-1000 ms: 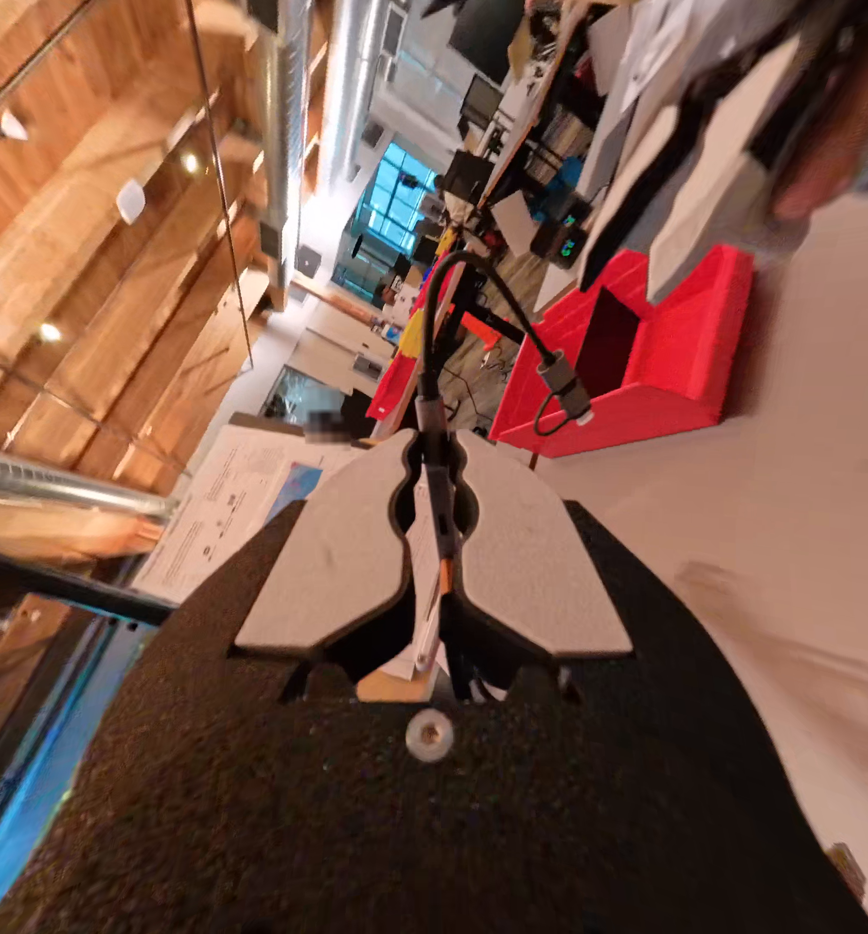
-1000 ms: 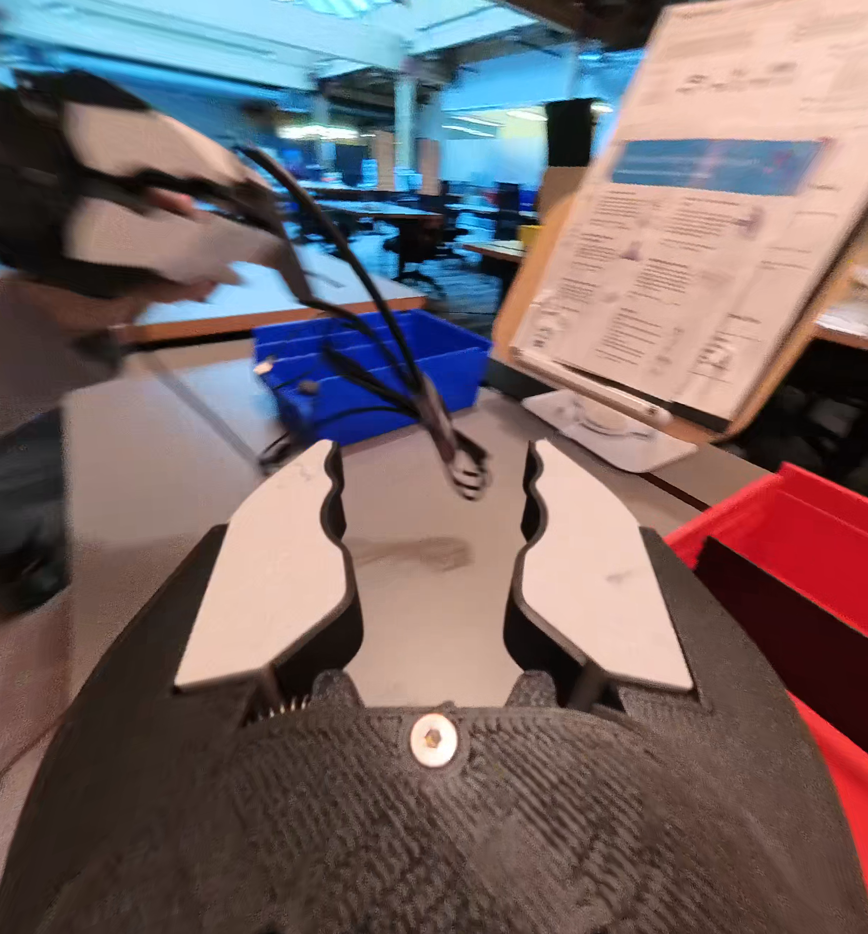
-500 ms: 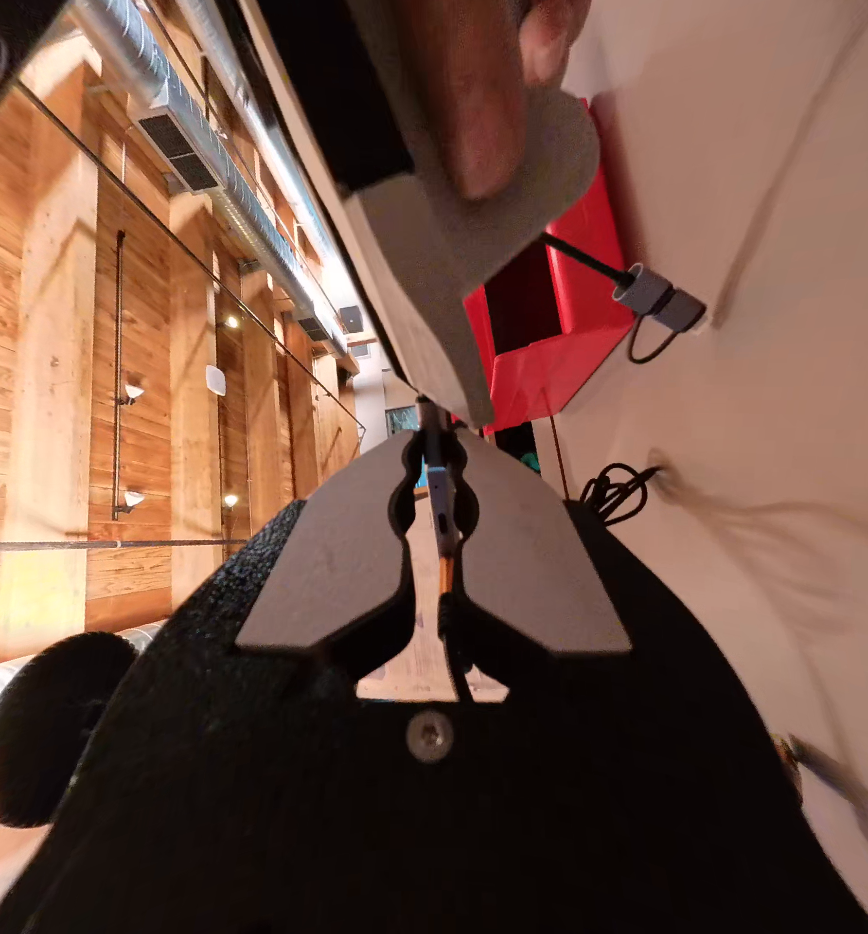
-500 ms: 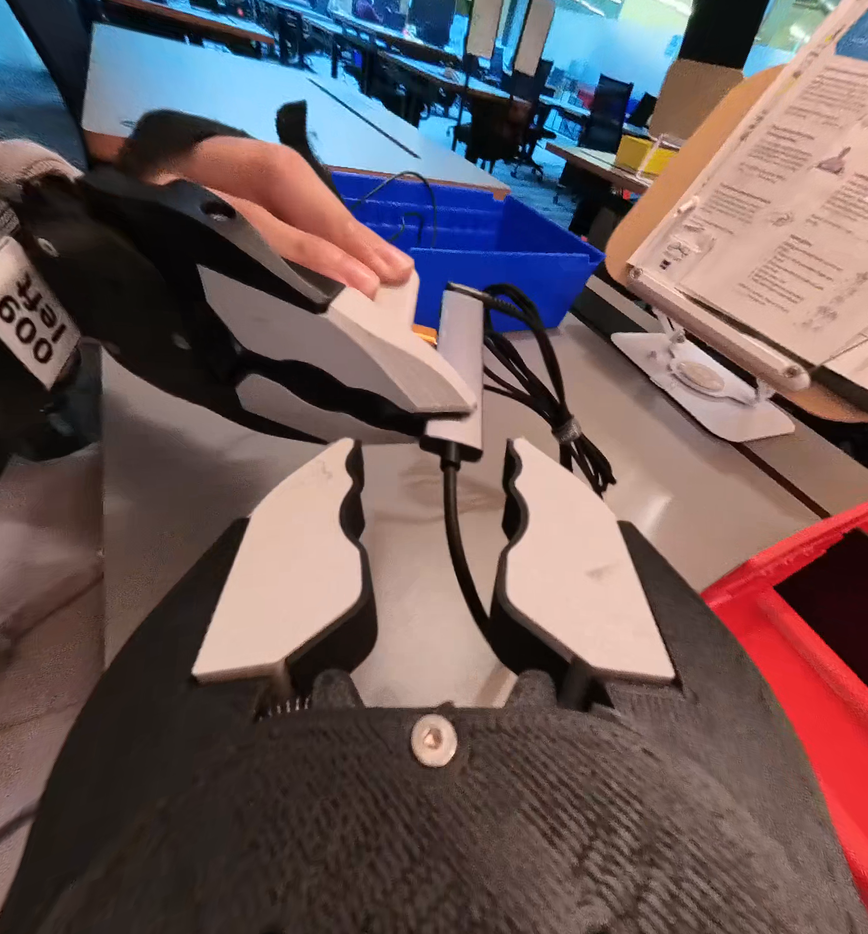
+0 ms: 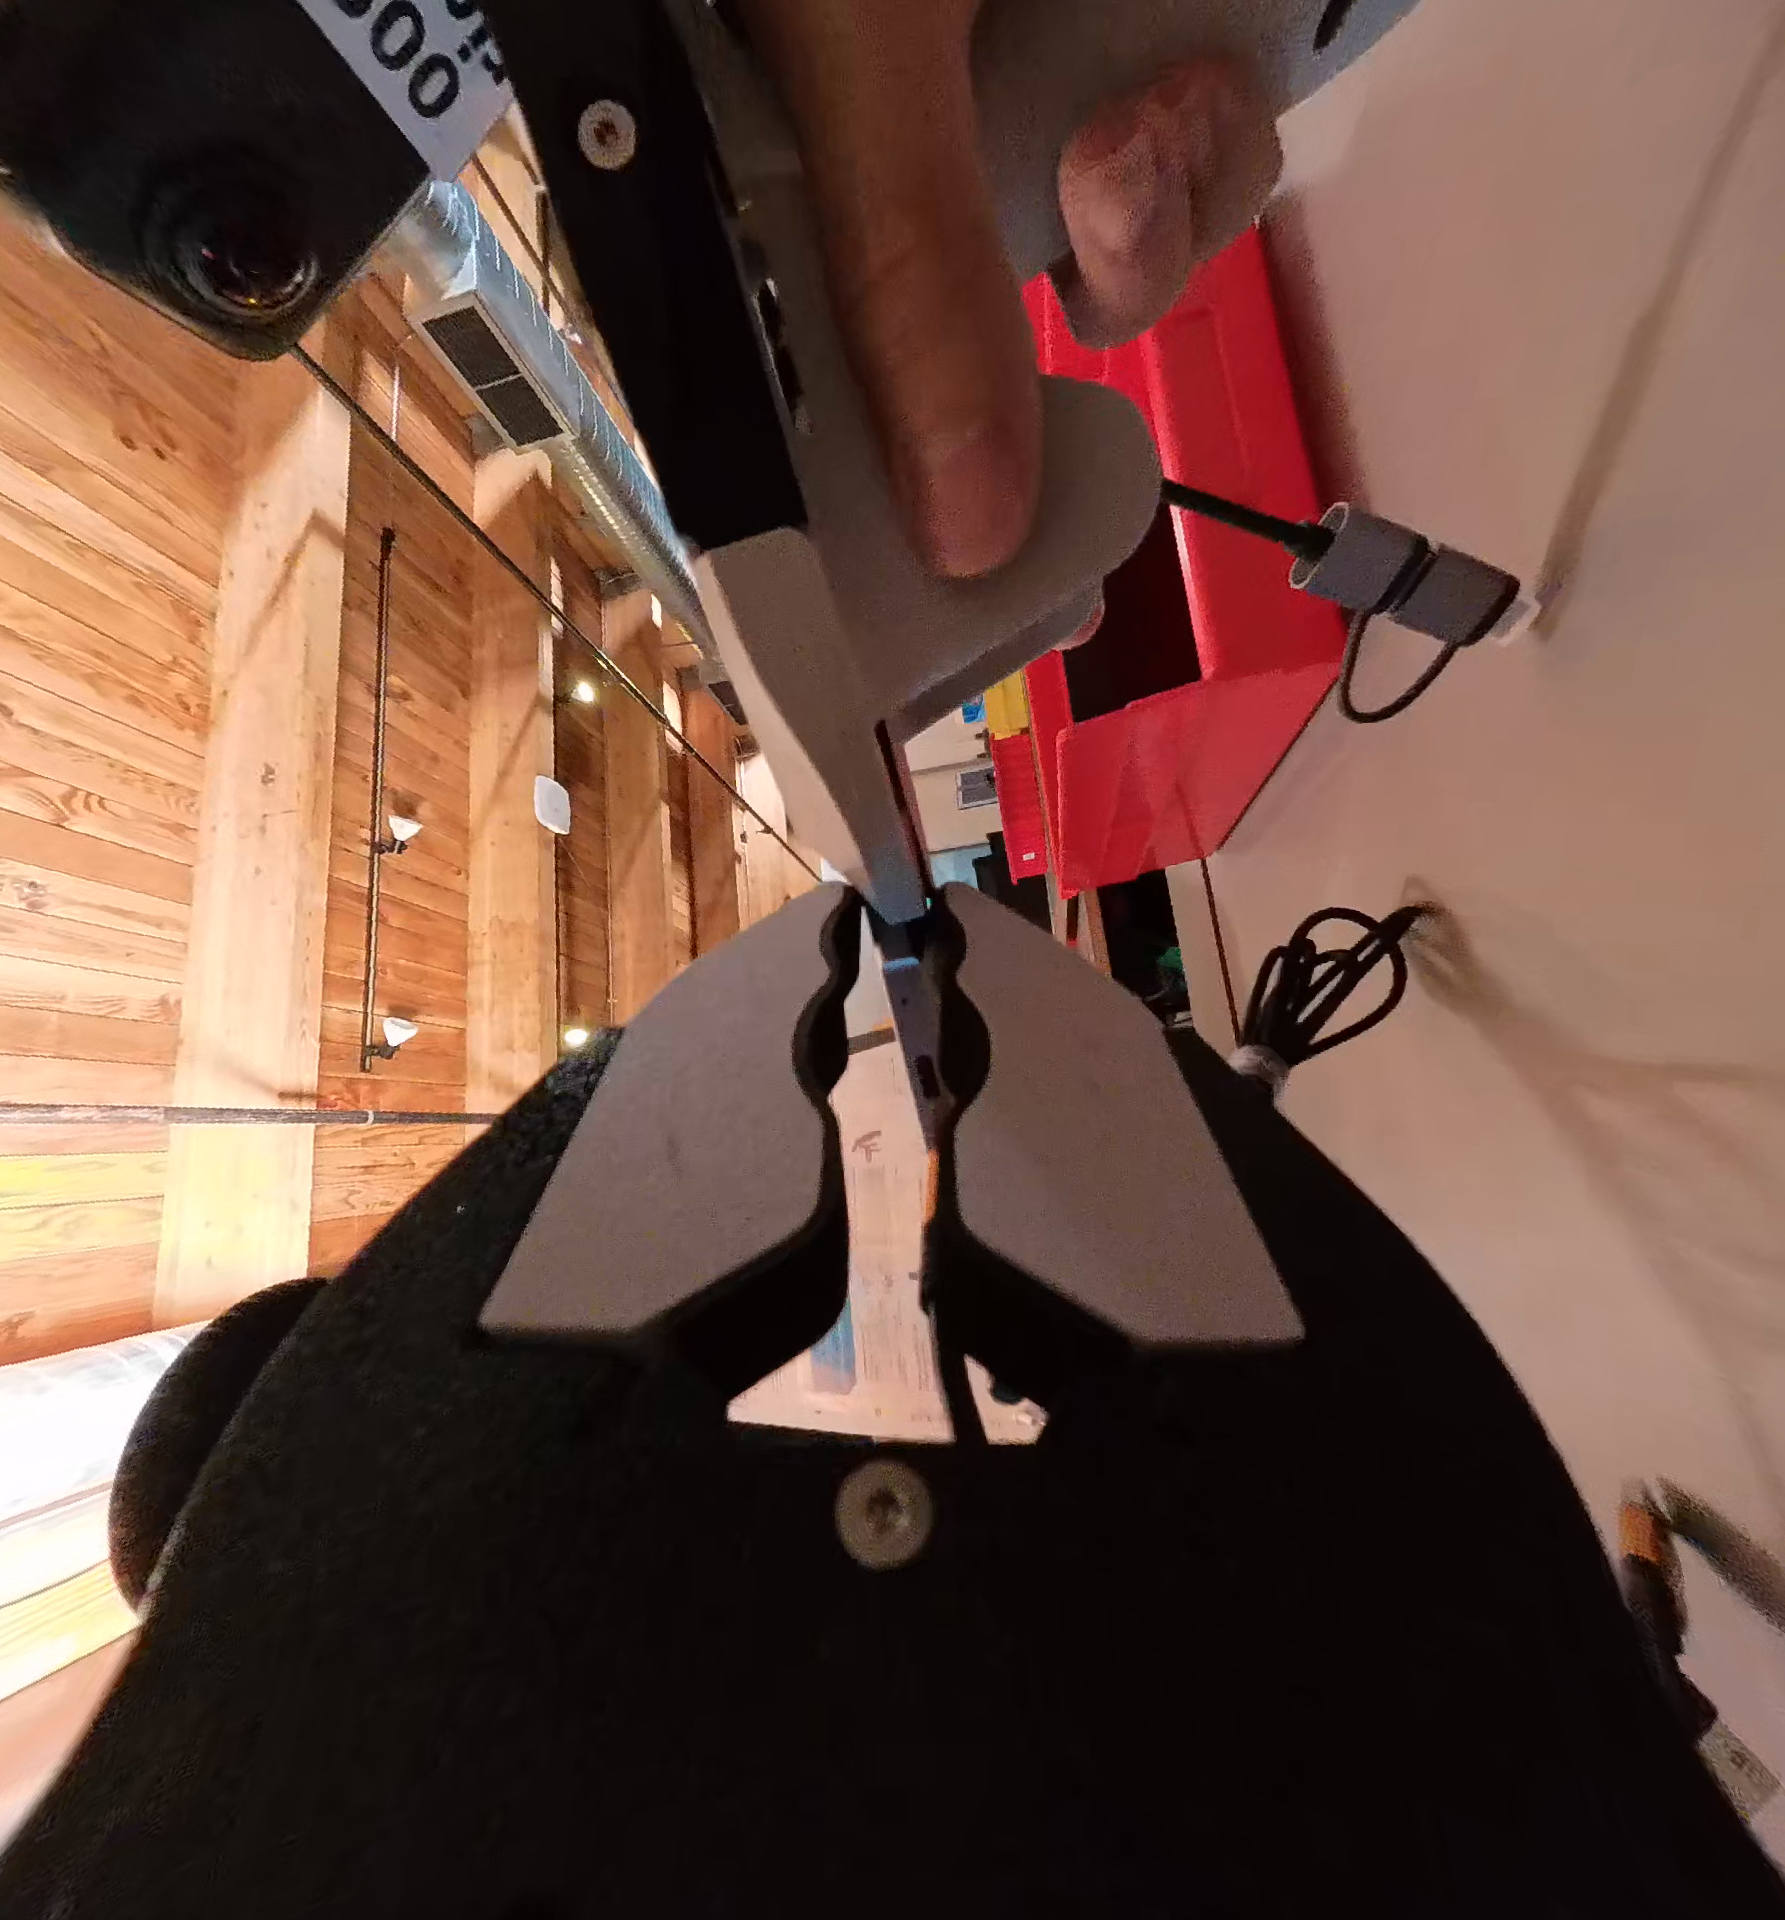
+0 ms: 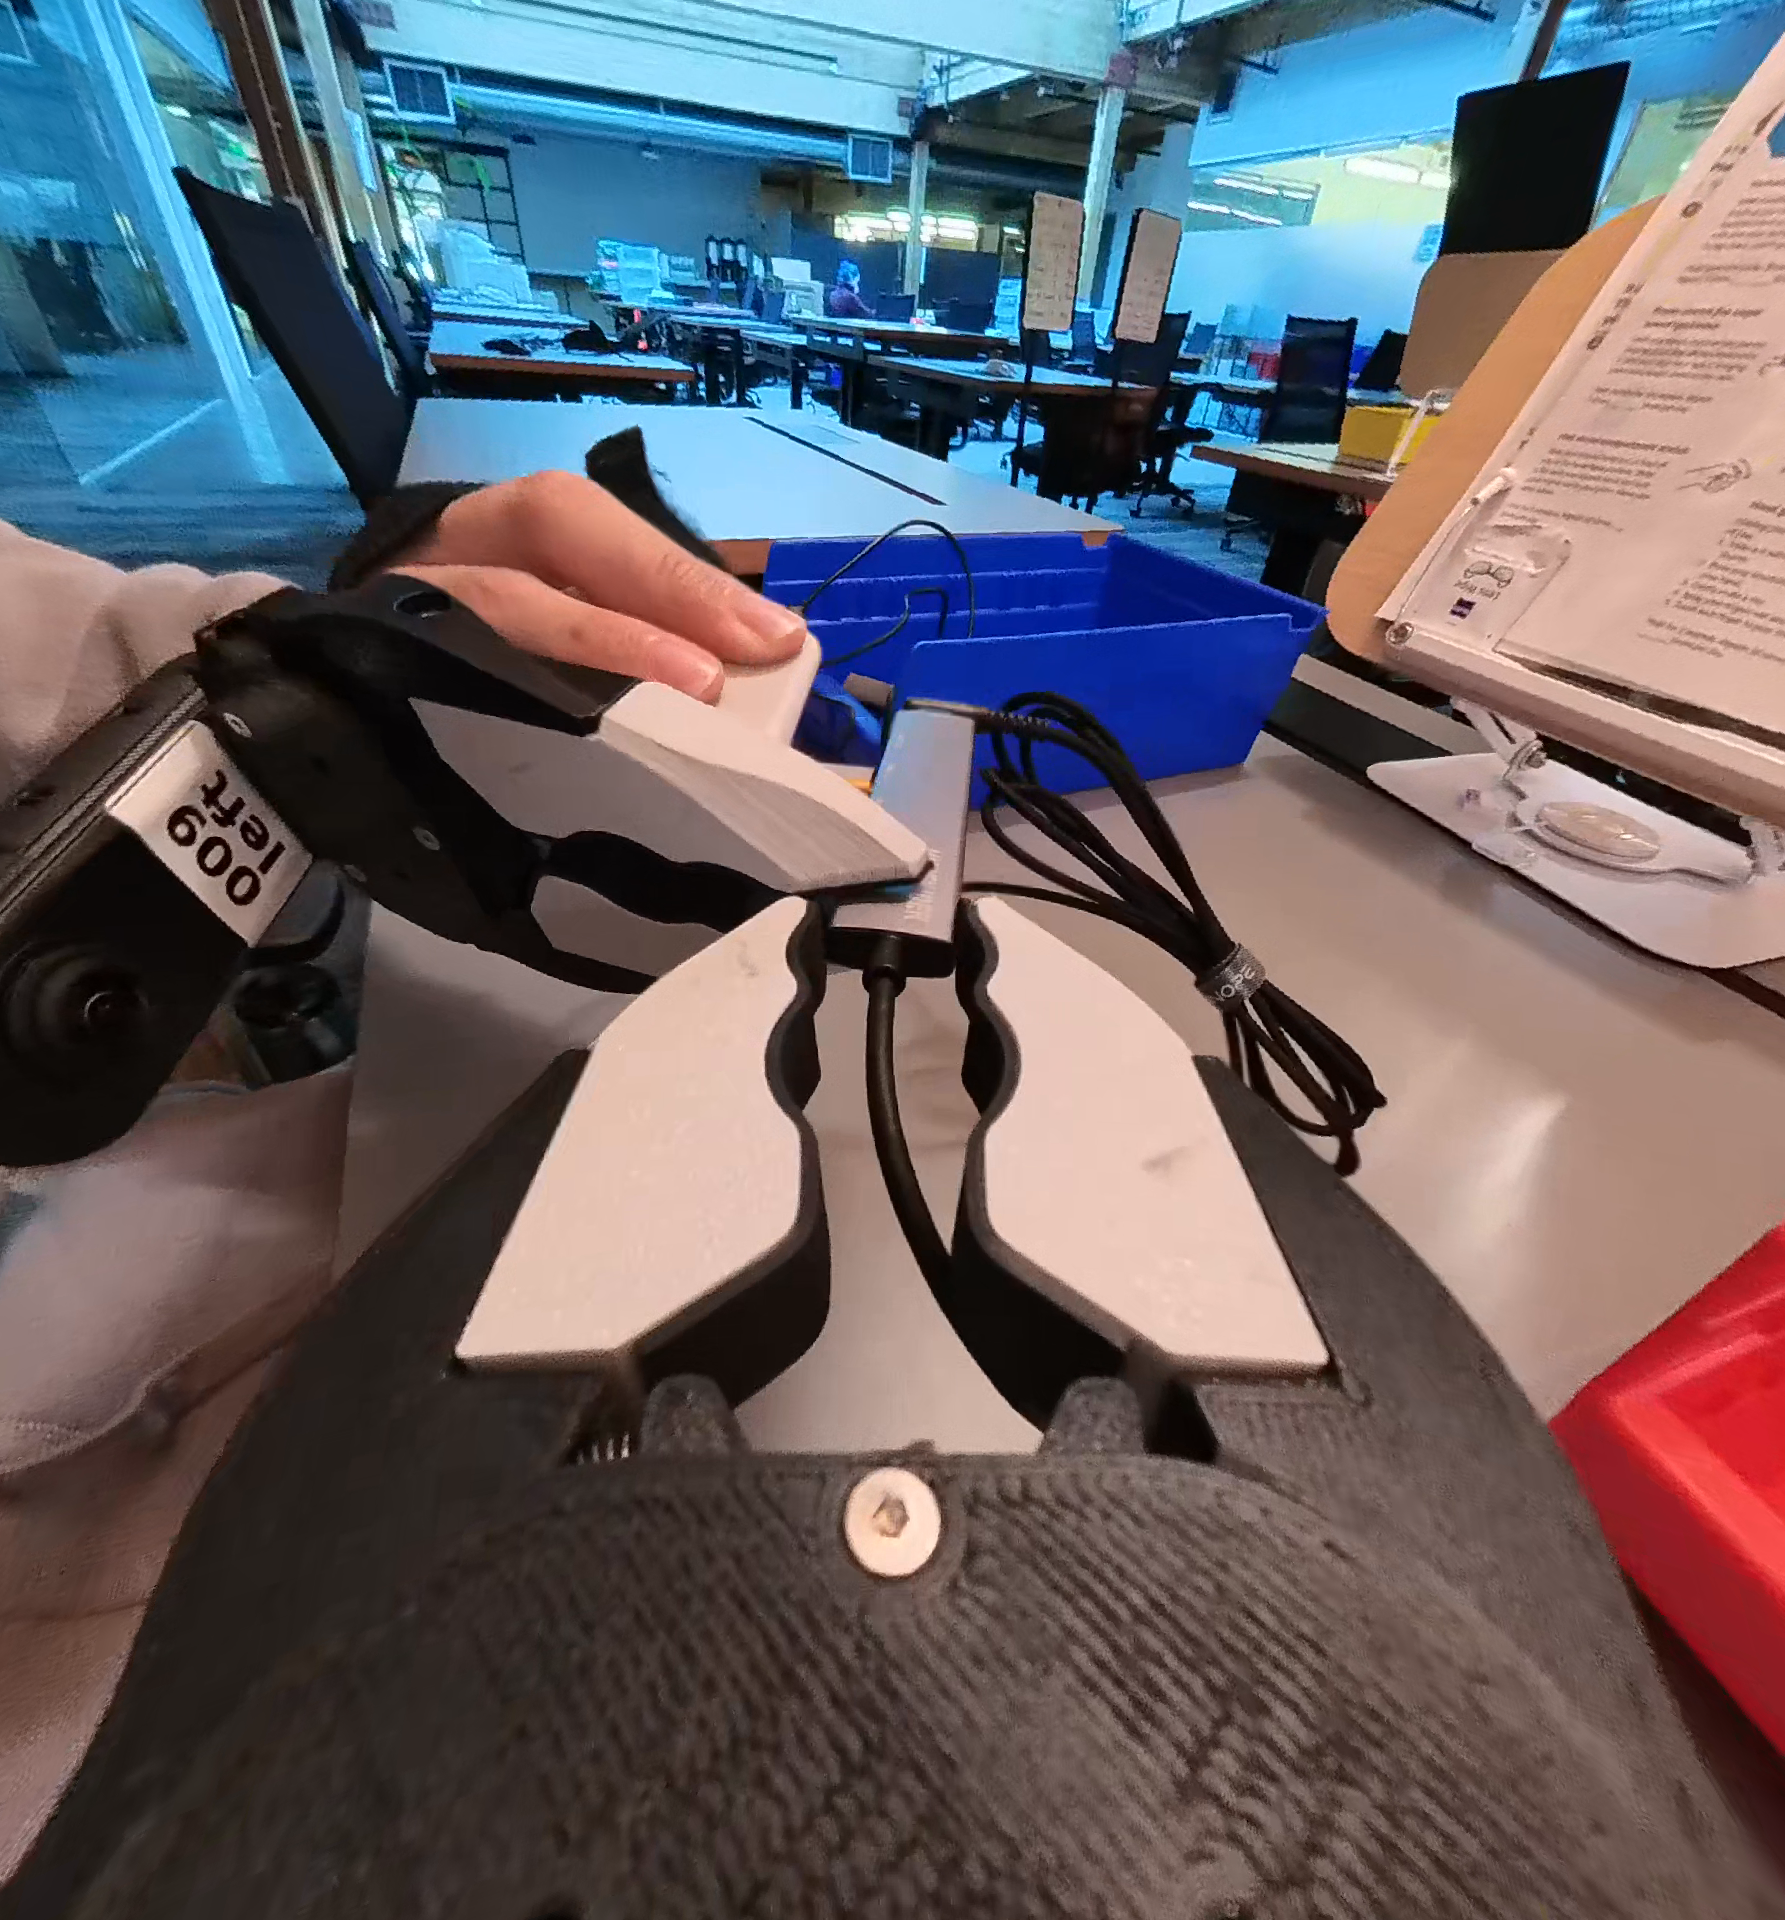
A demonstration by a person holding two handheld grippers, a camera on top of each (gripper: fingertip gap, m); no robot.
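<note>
Black cable (image 6: 893, 1091) runs up the gap between the 2 fingers of the right tool (image 6: 890, 920). Its fingers are drawn in narrow, and their tips press on either side of the near end of a slim grey hub (image 6: 929, 790), where that cable leaves it. The contact looks like a grip, though only the tips meet the hub.

From the left, the left tool (image 5: 893, 914) clamps the same hub across its flat faces, its fingers nearly together with the hub between them. A hand (image 6: 607, 613) rests on top of that tool. Both tools have the hub, which is lifted off the table (image 6: 1490, 1091) with its far end pointing away.

Just right of the hub, a bundled black lead (image 6: 1158, 894) tied with a strap droops to the table. The left wrist view shows a small grey adapter (image 5: 1407, 571) on the end of a cable, close against the table beside the red bin (image 6: 1719, 1455) at the near right.

Farther off, a blue bin (image 6: 1127, 665) holds thin wires. At the far right, a document stand (image 6: 1594, 623) carries printed sheets.
</note>
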